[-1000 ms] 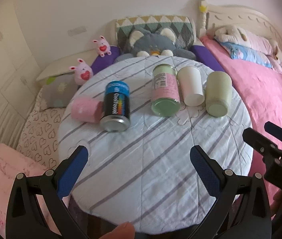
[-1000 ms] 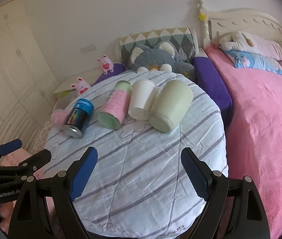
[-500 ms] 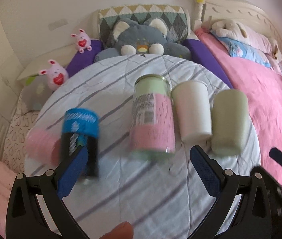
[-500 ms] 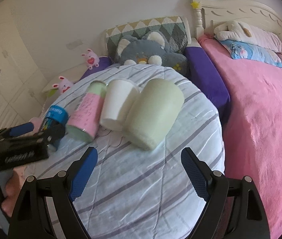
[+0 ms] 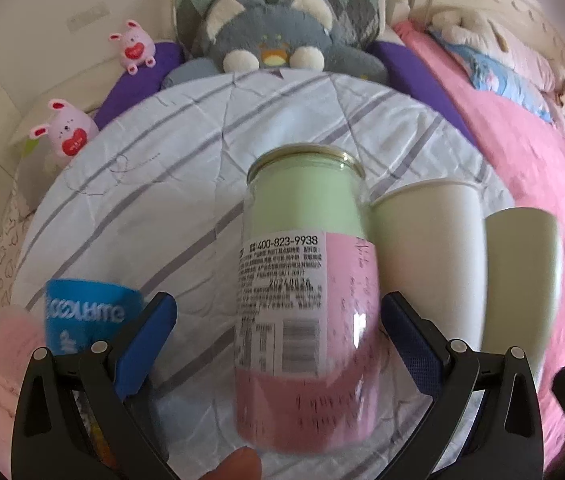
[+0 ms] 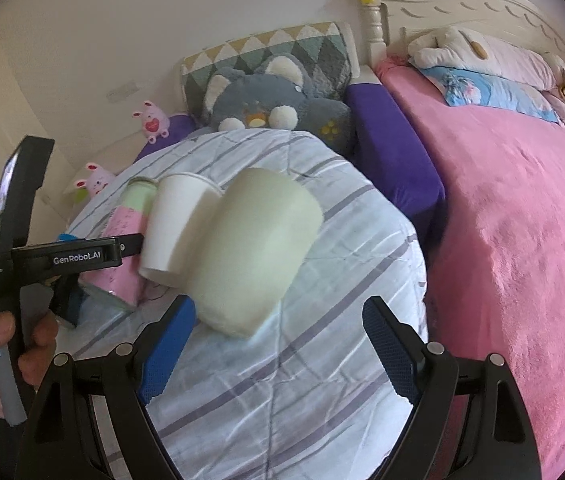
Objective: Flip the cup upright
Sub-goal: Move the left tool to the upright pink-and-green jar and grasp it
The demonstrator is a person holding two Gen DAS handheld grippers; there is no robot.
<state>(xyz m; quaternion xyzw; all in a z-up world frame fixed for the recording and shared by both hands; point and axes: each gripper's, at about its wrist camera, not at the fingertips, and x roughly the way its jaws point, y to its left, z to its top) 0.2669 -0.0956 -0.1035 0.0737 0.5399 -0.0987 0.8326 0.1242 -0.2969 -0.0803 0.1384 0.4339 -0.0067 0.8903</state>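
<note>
On the round table (image 6: pixel 322 380), which is covered with a striped white cloth and stands beside a pink bed (image 6: pixel 522 260), several containers lie on their sides in one row. The biggest is the pale green cup (image 6: pixel 250 252); its closed base faces the right gripper (image 6: pixel 278 344), whose jaws are spread wide and hold nothing. The cup's base end sits just in front of the gap between the fingers, so I judge this gripper is lined up to take the cup by its body and tip it up. Touching it is a white paper cup (image 6: pixel 174 228), also lying down. Next comes the glass jar (image 5: pixel 302 320) with a pink and green wrapper. The left gripper (image 5: pixel 278 332) has its jaws wide on both sides of the jar without pressing it, so it is released too; probably it is placed there for a grip on the jar's body. The jar's inside is hidden by the wrapper, and the cups' mouths point away, so whether anything is inside them I cannot tell. Smallest in view is a blue can (image 5: pixel 86 316), partly hidden behind the left finger.
</note>
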